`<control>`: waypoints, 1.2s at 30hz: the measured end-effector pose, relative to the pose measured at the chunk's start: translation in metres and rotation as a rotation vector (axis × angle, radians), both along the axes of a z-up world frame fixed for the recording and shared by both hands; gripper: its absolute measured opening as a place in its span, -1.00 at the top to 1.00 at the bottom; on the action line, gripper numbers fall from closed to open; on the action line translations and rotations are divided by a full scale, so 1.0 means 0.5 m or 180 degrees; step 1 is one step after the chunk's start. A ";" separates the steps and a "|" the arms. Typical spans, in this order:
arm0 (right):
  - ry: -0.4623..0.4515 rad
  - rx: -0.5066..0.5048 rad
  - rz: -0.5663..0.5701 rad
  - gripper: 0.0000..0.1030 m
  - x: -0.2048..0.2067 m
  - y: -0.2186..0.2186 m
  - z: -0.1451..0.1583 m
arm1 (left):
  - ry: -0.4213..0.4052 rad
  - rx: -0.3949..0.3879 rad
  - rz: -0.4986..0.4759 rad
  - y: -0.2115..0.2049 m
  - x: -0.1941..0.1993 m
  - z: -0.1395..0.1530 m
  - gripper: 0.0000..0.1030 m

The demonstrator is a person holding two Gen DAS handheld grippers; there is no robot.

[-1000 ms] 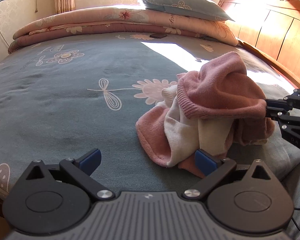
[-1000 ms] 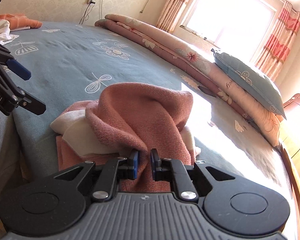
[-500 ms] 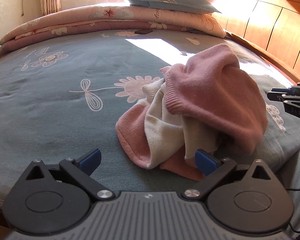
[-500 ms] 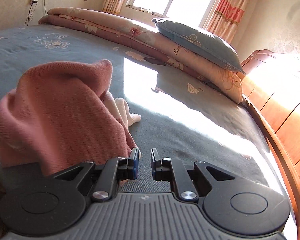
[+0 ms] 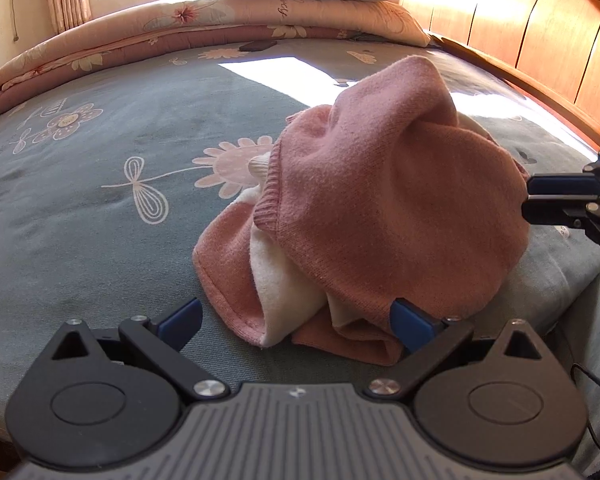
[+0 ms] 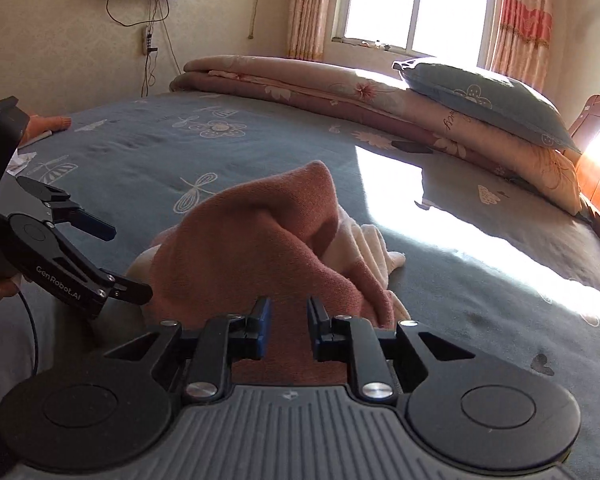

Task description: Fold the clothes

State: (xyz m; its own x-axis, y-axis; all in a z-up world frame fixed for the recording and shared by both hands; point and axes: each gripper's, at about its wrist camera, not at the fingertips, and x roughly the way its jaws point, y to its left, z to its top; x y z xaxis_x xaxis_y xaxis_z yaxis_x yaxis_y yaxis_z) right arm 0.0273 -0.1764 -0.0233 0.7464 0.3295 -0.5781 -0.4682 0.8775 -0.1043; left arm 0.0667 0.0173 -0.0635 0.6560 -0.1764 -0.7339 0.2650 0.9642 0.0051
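Note:
A crumpled pink and cream knit garment (image 5: pixel 380 208) lies heaped on the grey-blue floral bed sheet (image 5: pixel 100 152). My left gripper (image 5: pixel 296 320) stands wide open just before the heap's near edge, its right pad against the pink hem, nothing pinched. In the right wrist view the same garment (image 6: pixel 260 240) sits right in front of my right gripper (image 6: pixel 288 318). Its jaws are opening with a narrow gap, and pink cloth shows through the gap without the pads pressing on it. The left gripper (image 6: pixel 120 260) appears at the heap's left side, and the right gripper (image 5: pixel 528 200) at the heap's right edge.
A folded floral quilt (image 6: pixel 340 92) and a blue pillow (image 6: pixel 480 100) lie along the far side of the bed. A wooden headboard (image 5: pixel 540 40) runs along the right. A dark small object (image 5: pixel 256 45) lies near the quilt. Some clothes (image 6: pixel 48 122) lie at the far left.
My right gripper, shut on the pink cloth a second ago, came off it, swung back toward the heap and its jaws parted. The left gripper moved closer to the heap, still wide open.

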 end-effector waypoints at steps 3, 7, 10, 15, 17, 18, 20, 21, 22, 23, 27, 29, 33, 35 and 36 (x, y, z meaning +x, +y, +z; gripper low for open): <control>0.0068 -0.0057 0.0197 0.53 0.001 0.049 -0.014 | 0.0024 0.0055 0.0023 0.009 -0.009 0.002 -0.94; 0.0173 -0.0100 0.0419 0.34 -0.002 0.107 -0.037 | 0.0047 0.0040 0.0258 0.049 -0.022 0.008 -0.94; 0.0174 -0.0235 0.0550 0.33 -0.008 0.157 -0.058 | 0.0046 0.0027 0.0422 0.077 -0.029 0.013 -0.94; 0.0074 -0.0592 0.0537 0.25 -0.005 0.212 -0.096 | 0.0042 -0.0026 0.0527 0.104 -0.038 0.014 -0.94; -0.0034 -0.0841 0.0525 0.30 -0.008 0.229 -0.111 | 0.0047 -0.0043 0.0527 0.108 -0.041 0.012 -0.94; -0.0113 -0.0998 0.0511 0.35 -0.011 0.234 -0.117 | 0.0049 -0.0052 0.0522 0.109 -0.042 0.011 -0.94; -0.0254 -0.1212 0.0473 0.82 -0.020 0.237 -0.118 | 0.0038 -0.0068 0.0487 0.107 -0.043 0.011 -0.94; -0.0289 -0.1204 0.0450 0.82 -0.026 0.232 -0.111 | 0.0032 -0.0076 0.0468 0.106 -0.044 0.011 -0.94; -0.0297 -0.1117 0.0416 0.83 -0.029 0.221 -0.097 | 0.0024 -0.0077 0.0440 0.104 -0.043 0.012 -0.94; -0.0302 -0.1012 0.0353 0.83 -0.030 0.207 -0.079 | 0.0004 -0.0070 0.0391 0.097 -0.042 0.013 -0.94; -0.0285 -0.0611 0.0094 0.83 -0.032 0.134 -0.006 | -0.0092 -0.0021 0.0147 0.058 -0.023 0.022 -0.94; -0.0254 -0.0440 -0.0037 0.83 -0.032 0.095 0.022 | -0.0156 0.0021 -0.0001 0.029 -0.009 0.027 -0.94; -0.0237 -0.0266 -0.0230 0.82 -0.035 0.035 0.050 | -0.0341 0.0106 -0.0322 -0.045 0.023 0.031 -0.94; -0.0216 -0.0230 -0.0271 0.82 -0.038 0.018 0.053 | -0.0439 0.0136 -0.0436 -0.076 0.044 0.032 -0.94; -0.0200 -0.0224 -0.0275 0.82 -0.039 0.013 0.051 | -0.0488 0.0160 -0.0477 -0.089 0.054 0.033 -0.94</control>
State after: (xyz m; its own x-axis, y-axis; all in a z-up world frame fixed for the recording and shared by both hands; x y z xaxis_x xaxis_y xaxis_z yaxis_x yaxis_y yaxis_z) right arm 0.0076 -0.1698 0.0020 0.8057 0.2227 -0.5489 -0.3818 0.9037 -0.1939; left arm 0.0939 -0.0271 -0.0470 0.7298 -0.2461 -0.6379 0.3978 0.9116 0.1035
